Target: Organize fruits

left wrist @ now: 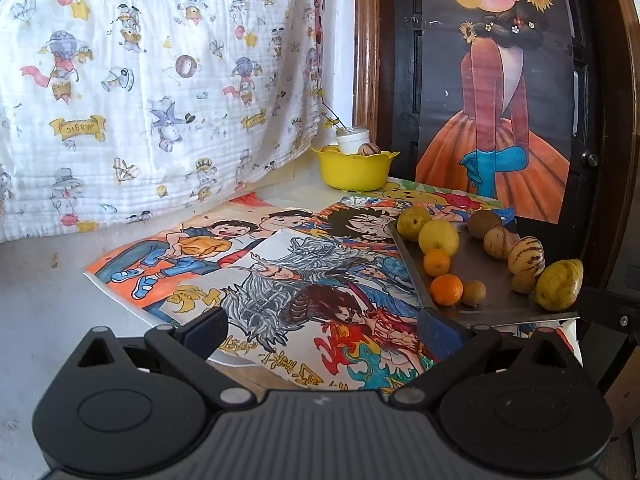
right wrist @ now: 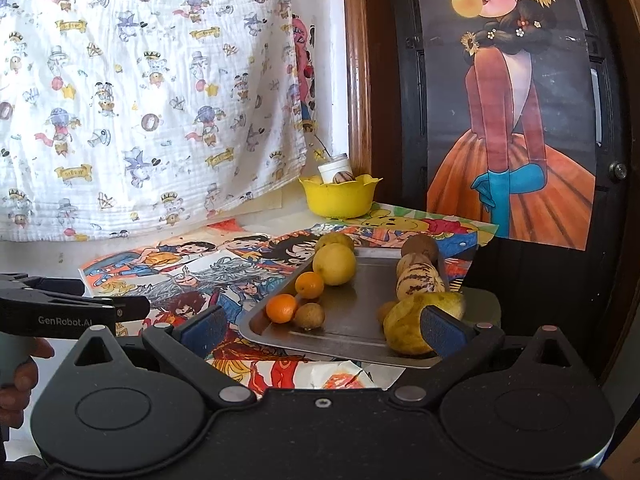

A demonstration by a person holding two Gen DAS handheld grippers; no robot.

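Drawing-covered counter [left wrist: 60, 280], fruit mostly unsorted.
Nearly all fruit sits on the metal tray [right wrist: 344, 320]; yellow bowl [right wrist: 338, 198] holds little; both grippers' jaws spread, empty.

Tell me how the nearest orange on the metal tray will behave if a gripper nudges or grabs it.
The orange looks round and sits loose on the smooth metal tray, so a nudge would probably roll it, likely into the small brown fruit beside it. Its rind looks firm, so it should take a gentle squeeze. The tray's low rim may stop it from rolling off.
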